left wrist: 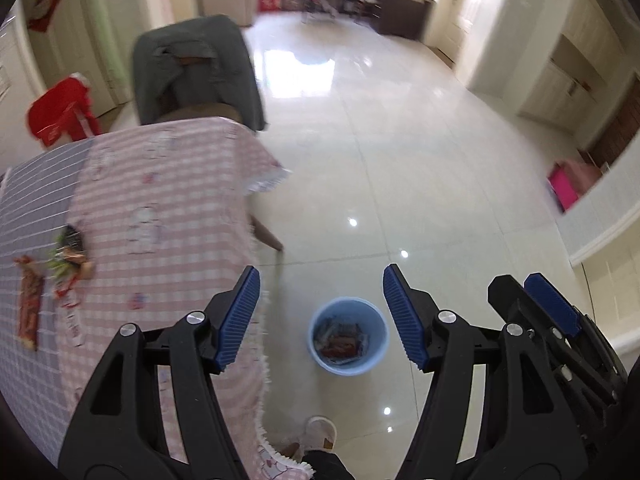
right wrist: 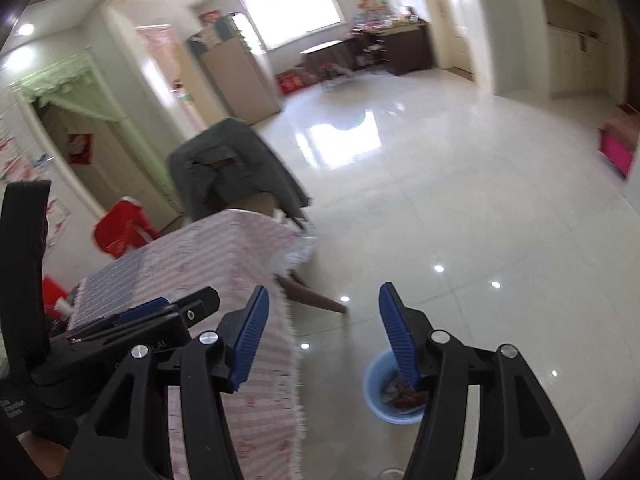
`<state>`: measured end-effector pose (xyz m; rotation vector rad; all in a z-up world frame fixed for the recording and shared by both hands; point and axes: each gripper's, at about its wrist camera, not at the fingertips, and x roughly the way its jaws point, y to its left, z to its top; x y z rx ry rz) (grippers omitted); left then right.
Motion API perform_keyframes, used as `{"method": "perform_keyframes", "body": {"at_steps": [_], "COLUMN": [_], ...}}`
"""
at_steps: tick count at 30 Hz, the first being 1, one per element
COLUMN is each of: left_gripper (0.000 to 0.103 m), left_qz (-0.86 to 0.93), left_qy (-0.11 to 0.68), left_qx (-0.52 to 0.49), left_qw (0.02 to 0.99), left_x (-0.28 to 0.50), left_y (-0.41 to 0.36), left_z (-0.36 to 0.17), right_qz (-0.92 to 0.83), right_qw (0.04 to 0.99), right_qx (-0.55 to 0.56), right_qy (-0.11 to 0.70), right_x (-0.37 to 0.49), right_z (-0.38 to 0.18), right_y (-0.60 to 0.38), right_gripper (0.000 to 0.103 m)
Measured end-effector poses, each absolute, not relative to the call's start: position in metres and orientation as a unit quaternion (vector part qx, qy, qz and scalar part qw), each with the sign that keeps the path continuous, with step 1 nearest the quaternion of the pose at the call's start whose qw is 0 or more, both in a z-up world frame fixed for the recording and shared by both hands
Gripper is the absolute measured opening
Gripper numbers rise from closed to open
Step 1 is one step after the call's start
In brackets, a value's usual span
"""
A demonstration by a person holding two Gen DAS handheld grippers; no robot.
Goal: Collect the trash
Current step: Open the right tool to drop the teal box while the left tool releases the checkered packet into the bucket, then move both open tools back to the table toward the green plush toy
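A light blue bin (left wrist: 348,336) stands on the tiled floor beside the table, with several wrappers inside; the right wrist view shows the bin (right wrist: 380,392) partly behind a finger. My left gripper (left wrist: 320,316) hangs above it, open, with nothing between its blue pads. My right gripper (right wrist: 322,334) is open and empty too; it shows at the right edge of the left wrist view as the right gripper (left wrist: 552,312). On the table's left part lie a red-brown wrapper (left wrist: 29,304), a crumpled green and dark wrapper (left wrist: 69,252) and a white wrapper (left wrist: 71,308).
The table (left wrist: 168,200) wears a pink checked cloth over a grey-blue one. A chair draped with a grey garment (left wrist: 196,68) stands at its far end. A red bag (left wrist: 60,116) sits by the wall. A person's slipper (left wrist: 320,436) is near the table corner.
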<state>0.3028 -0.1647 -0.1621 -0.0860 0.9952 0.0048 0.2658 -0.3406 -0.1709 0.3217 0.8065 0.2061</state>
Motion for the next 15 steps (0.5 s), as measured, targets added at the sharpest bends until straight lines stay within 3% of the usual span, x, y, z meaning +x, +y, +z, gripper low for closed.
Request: {"method": "perform_keyframes", "body": {"at_steps": [9,15], "left_gripper": [0.067,0.067], "left_qz": [0.108,0.17], "left_qy": [0.435,0.418], "left_qx": [-0.107,-0.154], "left_qw": [0.887,0.879], "left_x": [0.261,0.237], "left_y": [-0.035,0.059], "left_z": [-0.118,-0.125], "right_qz": [0.243,0.316], "right_qw": [0.89,0.867], "right_qx": [0.113,0.075], "right_qy": [0.368,0.378], "right_x": [0.282,0.288], "right_z": [-0.121,-0.119], "right_y": [-0.212,-0.113], "right_gripper": [0.063,0.066]}}
